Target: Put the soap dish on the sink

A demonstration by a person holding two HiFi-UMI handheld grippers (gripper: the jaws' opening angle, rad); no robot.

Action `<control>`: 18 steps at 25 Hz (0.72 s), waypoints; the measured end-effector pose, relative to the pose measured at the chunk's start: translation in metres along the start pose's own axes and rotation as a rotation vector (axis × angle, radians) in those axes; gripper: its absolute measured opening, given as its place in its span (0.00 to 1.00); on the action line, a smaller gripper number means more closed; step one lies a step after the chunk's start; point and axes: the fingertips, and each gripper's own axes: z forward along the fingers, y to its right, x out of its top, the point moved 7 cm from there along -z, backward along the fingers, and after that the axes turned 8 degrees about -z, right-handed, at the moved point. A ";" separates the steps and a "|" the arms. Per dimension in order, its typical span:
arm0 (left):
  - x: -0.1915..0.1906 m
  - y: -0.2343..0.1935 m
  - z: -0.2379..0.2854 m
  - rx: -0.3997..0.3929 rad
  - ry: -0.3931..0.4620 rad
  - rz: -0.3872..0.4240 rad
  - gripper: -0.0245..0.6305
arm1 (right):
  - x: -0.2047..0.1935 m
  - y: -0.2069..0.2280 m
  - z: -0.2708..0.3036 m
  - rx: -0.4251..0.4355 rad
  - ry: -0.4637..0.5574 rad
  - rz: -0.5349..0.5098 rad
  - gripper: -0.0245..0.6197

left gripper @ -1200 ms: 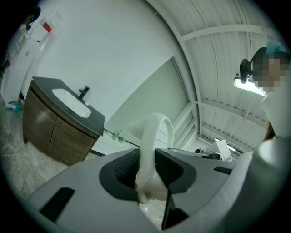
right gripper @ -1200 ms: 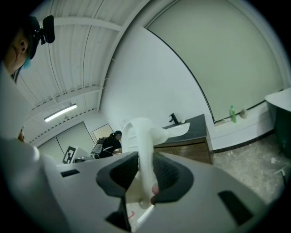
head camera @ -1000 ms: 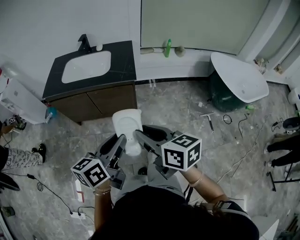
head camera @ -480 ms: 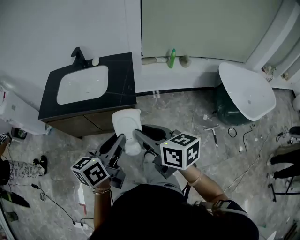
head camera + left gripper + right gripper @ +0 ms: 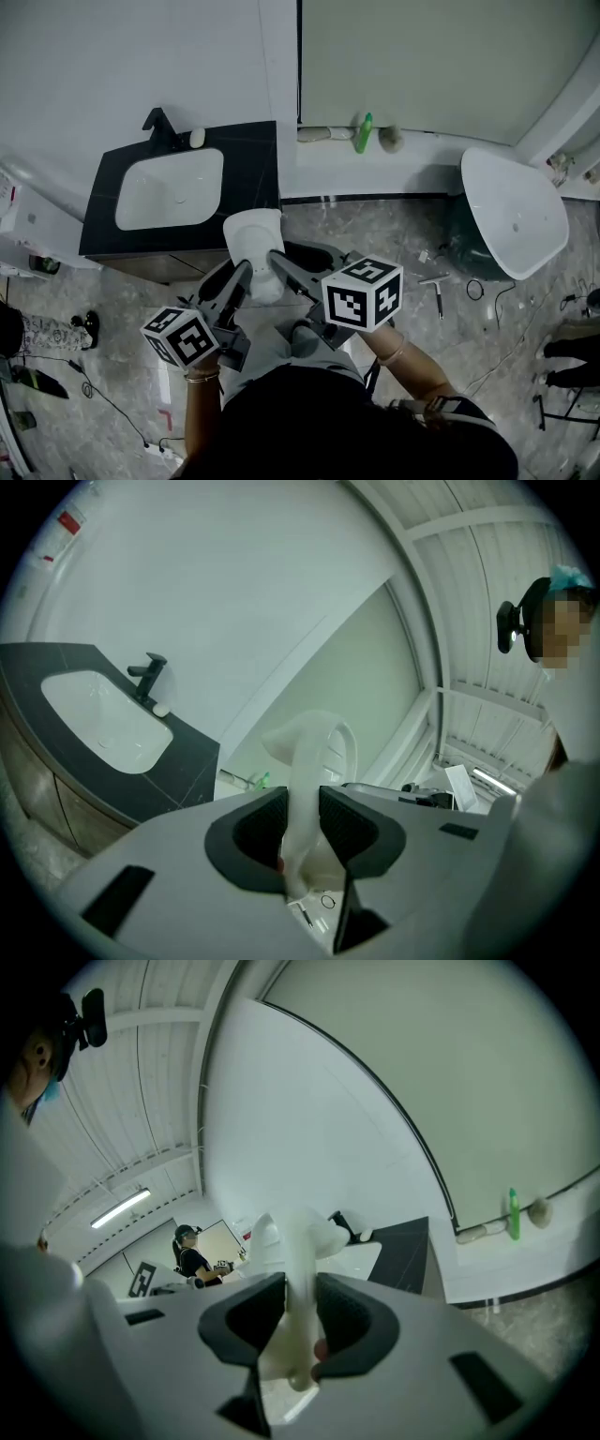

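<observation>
I carry a white soap dish (image 5: 255, 253) between both grippers, above the grey floor just in front of the vanity. My left gripper (image 5: 242, 275) is shut on its left edge, where the soap dish (image 5: 309, 789) stands pinched between the dark pads. My right gripper (image 5: 275, 265) is shut on the right edge of the soap dish (image 5: 298, 1288). The sink (image 5: 171, 190) is a white basin set in a black counter (image 5: 253, 159), at the upper left, with a black tap (image 5: 157, 122) behind it.
A small pale object (image 5: 197, 138) lies by the tap. A green bottle (image 5: 363, 133) stands on the white ledge. A white basin (image 5: 514, 212) leans over a dark bin at right. Tools and cables (image 5: 441, 291) litter the floor. A person's legs (image 5: 47, 330) show at left.
Both grippers have carried the soap dish toward the vanity; the counter's front edge now sits right by the dish, where a second ago there was open floor between them.
</observation>
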 end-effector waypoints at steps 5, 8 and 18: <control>0.026 -0.031 0.031 0.006 -0.011 -0.009 0.21 | 0.014 0.032 0.037 -0.005 -0.012 0.010 0.20; 0.044 -0.057 0.056 0.006 -0.020 -0.024 0.21 | 0.025 0.057 0.066 -0.016 -0.028 0.007 0.20; 0.120 -0.150 0.142 0.042 -0.095 -0.046 0.21 | 0.061 0.147 0.176 -0.048 -0.081 0.090 0.20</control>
